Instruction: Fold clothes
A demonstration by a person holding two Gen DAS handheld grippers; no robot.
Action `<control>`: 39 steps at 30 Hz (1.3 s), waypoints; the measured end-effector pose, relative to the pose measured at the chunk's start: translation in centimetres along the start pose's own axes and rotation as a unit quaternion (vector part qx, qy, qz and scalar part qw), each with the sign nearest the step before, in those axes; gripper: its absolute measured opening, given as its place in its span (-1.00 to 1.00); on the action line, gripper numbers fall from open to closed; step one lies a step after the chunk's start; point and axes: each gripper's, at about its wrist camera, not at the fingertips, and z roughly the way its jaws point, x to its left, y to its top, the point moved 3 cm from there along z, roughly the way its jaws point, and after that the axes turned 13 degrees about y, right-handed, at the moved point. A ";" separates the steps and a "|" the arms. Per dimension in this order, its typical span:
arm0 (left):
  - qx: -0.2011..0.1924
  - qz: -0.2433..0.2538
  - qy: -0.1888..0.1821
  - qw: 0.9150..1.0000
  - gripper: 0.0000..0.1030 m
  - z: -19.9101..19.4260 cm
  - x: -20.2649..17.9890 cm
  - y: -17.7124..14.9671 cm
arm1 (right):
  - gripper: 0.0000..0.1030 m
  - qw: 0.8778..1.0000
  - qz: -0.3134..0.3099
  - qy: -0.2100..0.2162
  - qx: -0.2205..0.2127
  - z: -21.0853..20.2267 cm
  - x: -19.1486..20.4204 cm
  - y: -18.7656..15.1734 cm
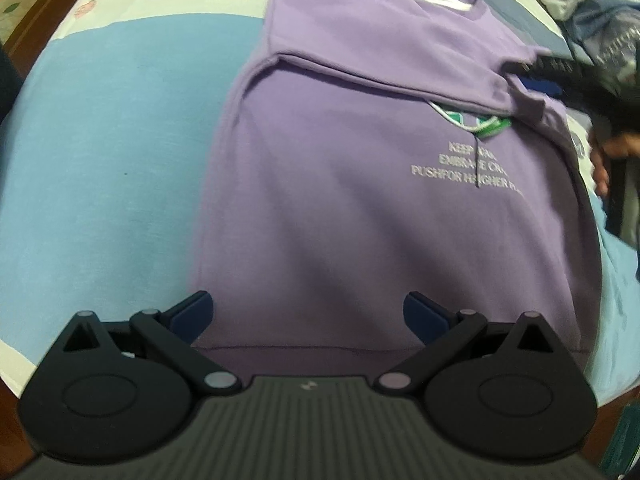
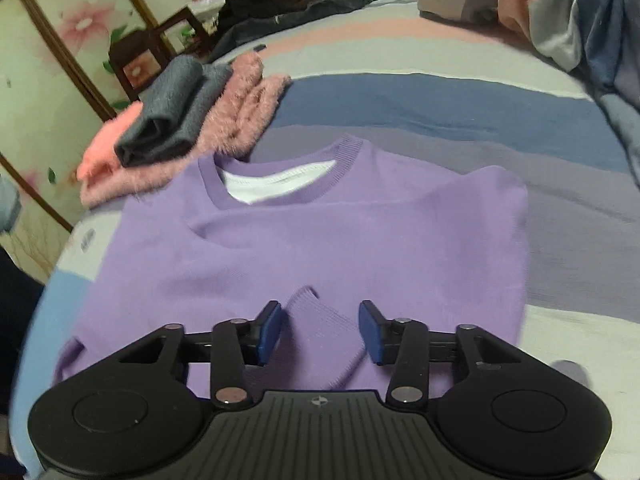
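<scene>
Right wrist | right tool (image 2: 320, 330) part-open, straddling sweatshirt (image 2: 320, 232) cuff (image 2: 320, 320), not gripping

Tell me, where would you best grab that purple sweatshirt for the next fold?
Probably the bottom hem of the sweatshirt, coming from the near side. Its straight, flat edge lies right under the open left gripper, and both sleeves look already folded in.

sweatshirt (image 2: 320, 240) lies flat on bed (image 2: 440, 100), neckline (image 2: 280, 180) at far end, hem nearest left gripper (image 1: 308, 312). sleeve (image 1: 400, 76) folded across chest. cuff (image 2: 324, 328) between fingers of right gripper (image 2: 320, 330), apart from both pads. folded garments (image 2: 180, 128) stacked beyond sweatshirt, far left. heap of clothes (image 2: 560, 20) at far right of bed.
</scene>
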 end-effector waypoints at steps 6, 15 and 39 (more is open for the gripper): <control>-0.009 0.016 -0.004 1.000 0.99 -0.8 -1.2 0.3 | -0.82 0.998 -0.049 0.026 -0.010 -1.4 3.8 2.1; -0.007 0.007 -0.005 1.000 0.99 -0.8 -1.4 -0.2 | -0.82 0.999 -0.031 -0.038 0.002 -2.4 3.0 5.3; -0.018 0.045 0.023 0.999 0.99 -0.8 -1.2 -2.0 | -0.22 0.982 -0.159 -0.085 0.050 -1.8 6.4 -3.8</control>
